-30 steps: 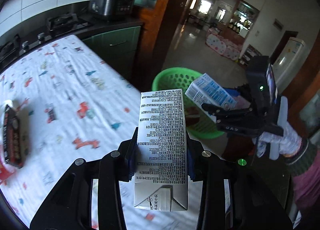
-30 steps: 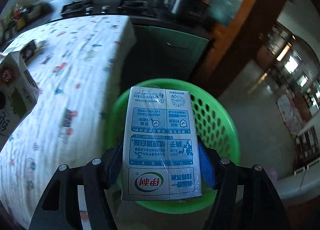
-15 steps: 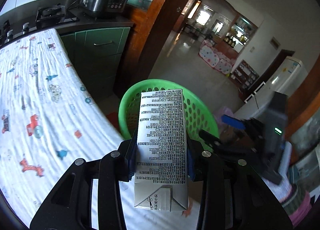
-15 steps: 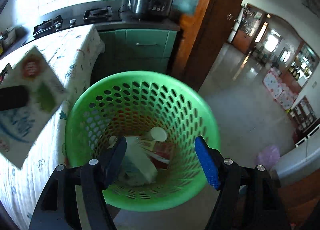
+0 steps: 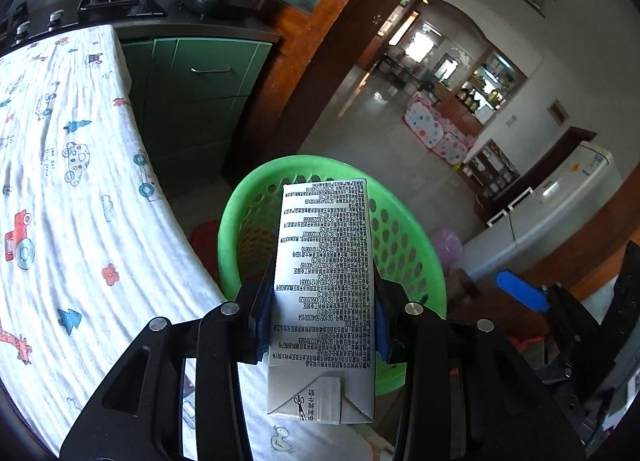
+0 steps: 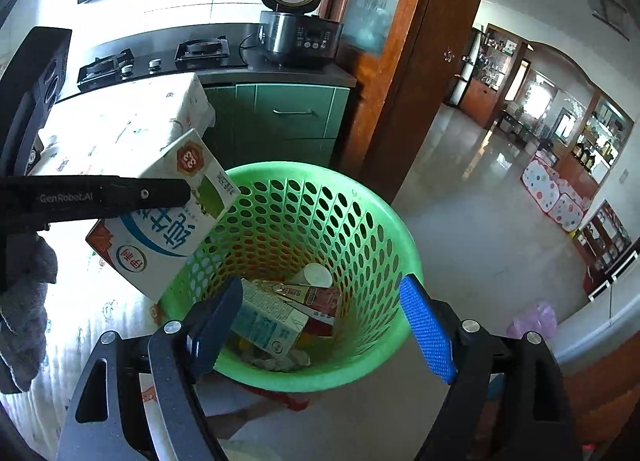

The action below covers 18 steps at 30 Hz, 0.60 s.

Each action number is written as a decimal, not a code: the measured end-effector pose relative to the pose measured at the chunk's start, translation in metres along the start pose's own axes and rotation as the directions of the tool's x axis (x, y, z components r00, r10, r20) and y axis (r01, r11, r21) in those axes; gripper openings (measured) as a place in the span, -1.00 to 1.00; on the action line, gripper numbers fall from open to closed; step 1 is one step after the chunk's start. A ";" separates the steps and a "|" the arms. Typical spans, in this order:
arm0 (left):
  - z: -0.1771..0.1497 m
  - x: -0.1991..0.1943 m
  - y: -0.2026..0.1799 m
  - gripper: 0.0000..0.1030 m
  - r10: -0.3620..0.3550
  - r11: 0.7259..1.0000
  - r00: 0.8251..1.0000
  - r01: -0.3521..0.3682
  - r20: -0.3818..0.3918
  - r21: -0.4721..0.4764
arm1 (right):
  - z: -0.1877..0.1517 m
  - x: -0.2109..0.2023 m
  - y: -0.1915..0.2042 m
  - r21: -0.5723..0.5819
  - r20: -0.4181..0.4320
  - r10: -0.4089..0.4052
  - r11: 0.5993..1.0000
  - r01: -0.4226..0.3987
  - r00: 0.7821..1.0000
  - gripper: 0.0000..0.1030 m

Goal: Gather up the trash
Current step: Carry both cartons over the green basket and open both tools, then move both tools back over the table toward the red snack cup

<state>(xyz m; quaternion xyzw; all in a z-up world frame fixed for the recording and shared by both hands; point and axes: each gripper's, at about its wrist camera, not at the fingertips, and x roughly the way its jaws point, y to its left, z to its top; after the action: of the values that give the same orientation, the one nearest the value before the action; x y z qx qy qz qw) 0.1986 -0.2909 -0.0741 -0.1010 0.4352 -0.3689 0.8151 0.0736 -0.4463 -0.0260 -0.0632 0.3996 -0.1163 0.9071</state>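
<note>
My left gripper (image 5: 322, 321) is shut on a tall milk carton (image 5: 325, 281) with grey printed text, held over the near rim of the green perforated basket (image 5: 416, 245). In the right wrist view the same carton (image 6: 168, 217) hangs at the basket's left rim, pinched by the left gripper's black finger (image 6: 120, 197). My right gripper (image 6: 320, 325) is open and empty, its blue pads spread above the green basket (image 6: 384, 229). Inside lie a small blue-and-white carton (image 6: 268, 325), a red-brown carton (image 6: 308, 297) and a white cup (image 6: 318, 275).
The table with a white cartoon-print cloth (image 5: 60, 189) lies left of the basket. Green cabinets (image 6: 280, 121) with a rice cooker (image 6: 296, 29) and a gas hob (image 6: 160, 57) stand behind. A wooden door frame (image 6: 404, 73) rises right of the basket; a tiled floor (image 6: 480, 221) extends beyond.
My right gripper opened and dropped the blue-and-white carton into the basket. My left gripper carried the tall carton from over the table to the basket's rim.
</note>
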 end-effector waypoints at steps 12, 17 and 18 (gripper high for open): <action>0.001 -0.021 0.001 0.04 0.111 0.990 0.992 -0.115 0.050 0.083 | 0.006 -0.007 0.015 -0.024 0.007 0.009 1.000 -0.009 1.000 0.52; 0.000 -0.056 0.010 0.04 0.256 0.957 0.955 -0.272 0.148 0.098 | 0.012 -0.010 0.029 -0.050 0.018 0.032 0.998 -0.031 0.999 0.52; 0.000 -0.064 0.013 0.05 0.287 0.947 0.943 -0.305 0.169 0.097 | 0.013 -0.011 0.032 -0.054 0.021 0.038 0.998 -0.037 0.999 0.52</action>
<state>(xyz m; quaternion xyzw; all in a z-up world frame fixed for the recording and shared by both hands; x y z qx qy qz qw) 0.1824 -0.2377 -0.0397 -0.0123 0.3585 -0.2592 0.8967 0.0817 -0.4122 -0.0164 -0.0811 0.3938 -0.0880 0.9114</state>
